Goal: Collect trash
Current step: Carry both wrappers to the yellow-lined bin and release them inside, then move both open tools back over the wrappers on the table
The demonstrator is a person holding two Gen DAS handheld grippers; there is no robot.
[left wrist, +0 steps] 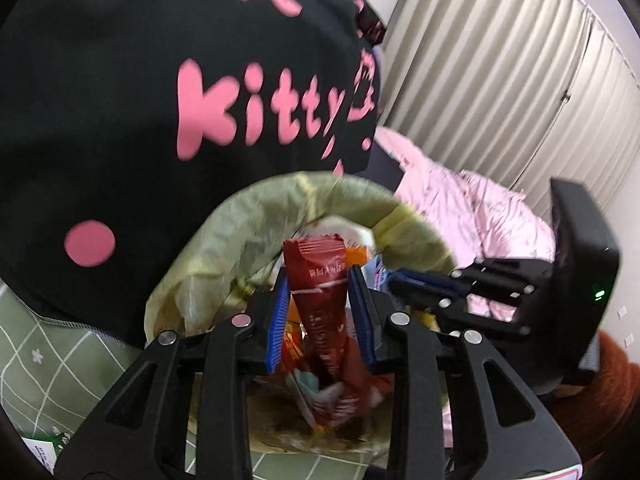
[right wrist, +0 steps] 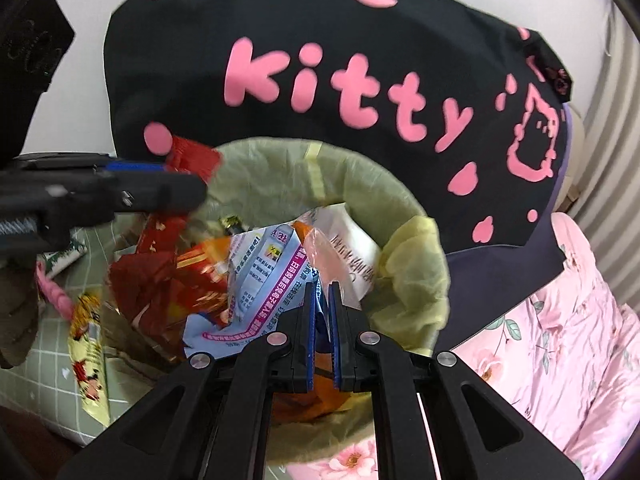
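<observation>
Left wrist view: our left gripper (left wrist: 320, 280) is clamped on a red wrapper (left wrist: 320, 300), held right above the bin (left wrist: 192, 264) with the green liner.
Right wrist view: our right gripper (right wrist: 322, 296) is nearly closed, pinching what looks like a thin clear-pink plastic scrap (right wrist: 320, 248) over the same bin (right wrist: 412, 272).
Bin state: pretty full already, so anything we let go of might perch on the pile and slide out, we think.
Crowding: both claws are close together, easy to bump.
Leftover: a yellow wrapper (right wrist: 90, 344) lies outside, beside the bin.
</observation>
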